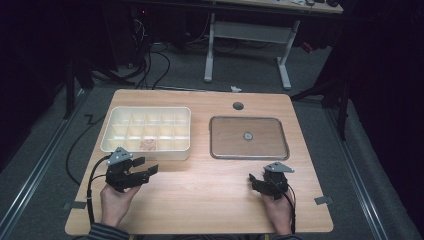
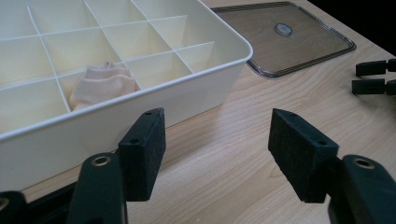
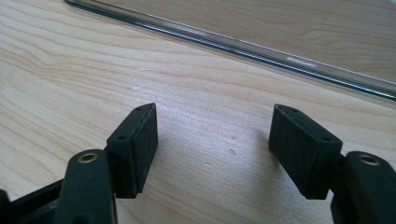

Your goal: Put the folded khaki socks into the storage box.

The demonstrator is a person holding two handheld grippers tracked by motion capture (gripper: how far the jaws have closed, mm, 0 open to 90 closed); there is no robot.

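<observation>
A cream divided box (image 1: pixel 145 150) stands on the left half of the wooden table. One of its front compartments holds a rolled pale pink cloth (image 1: pixel 148 145), which looks like a sock (image 2: pixel 105 84) in the left gripper view. To the right lies a clear flat lid (image 1: pixel 248 151) with a round knob (image 1: pixel 247 135). My left gripper (image 1: pixel 146 165) is open just in front of the box's near right corner (image 2: pixel 233 65), with nothing between its jaws (image 2: pixel 217 140). My right gripper (image 1: pixel 253 180) is open and empty, low over the bare table (image 3: pixel 212 140), just short of the lid's near edge (image 3: pixel 233 42).
A round cable hole (image 1: pixel 238 106) sits near the table's far edge. Bare wood lies between the two grippers and along the front edge. The right gripper's jaws (image 2: pixel 373 77) appear at the right side of the left gripper view. Cables and a desk frame stand on the floor beyond.
</observation>
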